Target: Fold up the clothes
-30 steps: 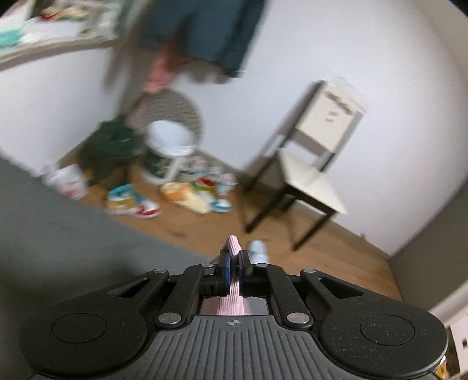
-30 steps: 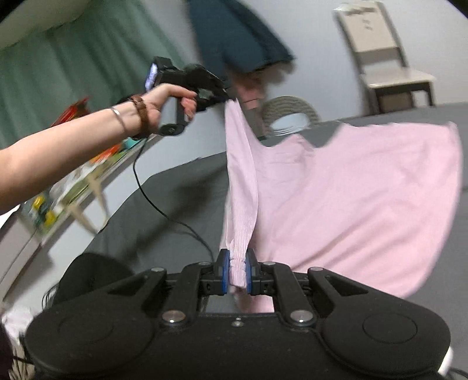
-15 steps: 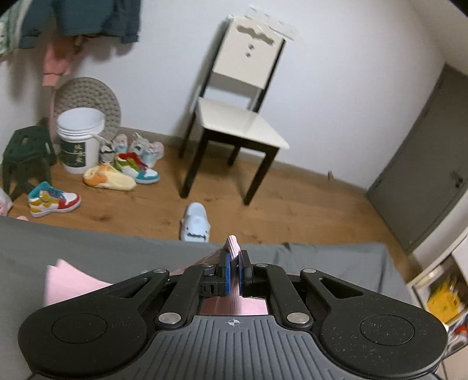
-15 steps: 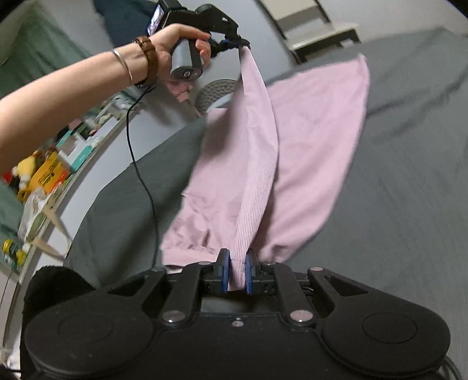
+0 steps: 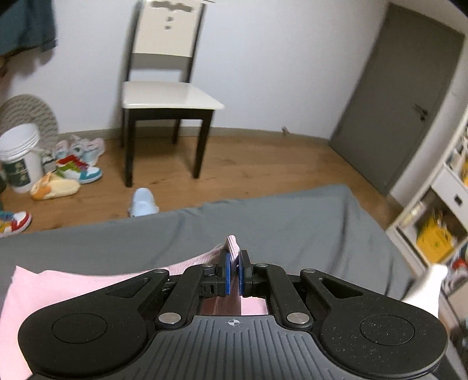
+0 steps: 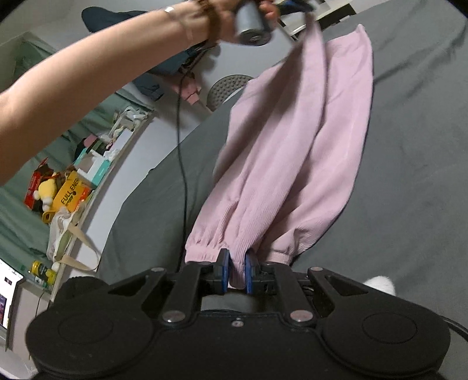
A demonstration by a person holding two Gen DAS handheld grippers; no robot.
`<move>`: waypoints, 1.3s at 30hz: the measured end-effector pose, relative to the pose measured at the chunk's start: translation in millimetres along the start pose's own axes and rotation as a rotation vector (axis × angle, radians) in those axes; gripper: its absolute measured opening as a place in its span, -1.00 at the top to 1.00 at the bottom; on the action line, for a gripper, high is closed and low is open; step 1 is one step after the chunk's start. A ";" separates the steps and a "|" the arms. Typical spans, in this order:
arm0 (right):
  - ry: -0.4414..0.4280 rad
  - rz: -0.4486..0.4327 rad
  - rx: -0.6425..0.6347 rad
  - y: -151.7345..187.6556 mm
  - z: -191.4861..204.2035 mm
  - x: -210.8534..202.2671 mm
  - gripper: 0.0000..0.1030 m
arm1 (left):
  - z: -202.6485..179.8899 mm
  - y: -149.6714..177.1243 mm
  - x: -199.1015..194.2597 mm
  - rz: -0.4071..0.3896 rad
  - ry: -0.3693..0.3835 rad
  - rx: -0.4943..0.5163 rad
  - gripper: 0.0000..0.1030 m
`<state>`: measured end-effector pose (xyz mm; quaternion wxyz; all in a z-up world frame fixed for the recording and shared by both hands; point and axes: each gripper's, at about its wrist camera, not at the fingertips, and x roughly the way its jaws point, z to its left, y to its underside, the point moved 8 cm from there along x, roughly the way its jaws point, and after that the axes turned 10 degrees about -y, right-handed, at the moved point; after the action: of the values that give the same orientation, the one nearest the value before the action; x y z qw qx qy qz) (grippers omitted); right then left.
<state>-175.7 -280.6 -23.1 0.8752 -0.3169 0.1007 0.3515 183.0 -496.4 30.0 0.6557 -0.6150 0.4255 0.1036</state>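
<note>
While both grippers are clamping opposite ends of the pink ribbed garment [image 6: 295,152], the person is laying it down along the grey bedsheet [image 6: 409,146]. At the bottom centre of the right wrist view, the right gripper [image 6: 237,274] is pinching a ridge of fabric between the gathered cuffs. At the top of that frame, the left gripper [image 5: 233,270], gripped by the person's hand [image 6: 248,14], is pinching the far edge, lifted off the bed. Judging by the lengthwise doubling, the first fold is nearly being completed; next, both ends probably need lowering flat, then letting go.
</note>
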 end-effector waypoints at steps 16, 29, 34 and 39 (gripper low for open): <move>-0.002 -0.033 0.038 -7.2 -11.4 -3.5 0.78 | -58.1 32.6 54.1 0.150 -0.017 0.066 0.90; 0.015 -0.045 0.031 -5.1 -9.4 -2.7 0.77 | -47.1 18.3 0.3 0.043 0.138 0.020 -0.77; 0.026 -0.081 0.052 -6.8 -10.7 -8.1 0.76 | -11.4 55.5 -87.4 0.031 0.253 0.150 -0.78; -0.010 -0.145 0.118 -12.8 -13.3 -18.2 0.76 | 22.5 138.1 -203.8 -0.070 0.315 0.393 -0.78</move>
<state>-179.8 -306.0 -20.0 0.9160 -0.2696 0.0934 0.2822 -24.0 -366.7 67.8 0.6914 -0.4989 0.5127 -0.1010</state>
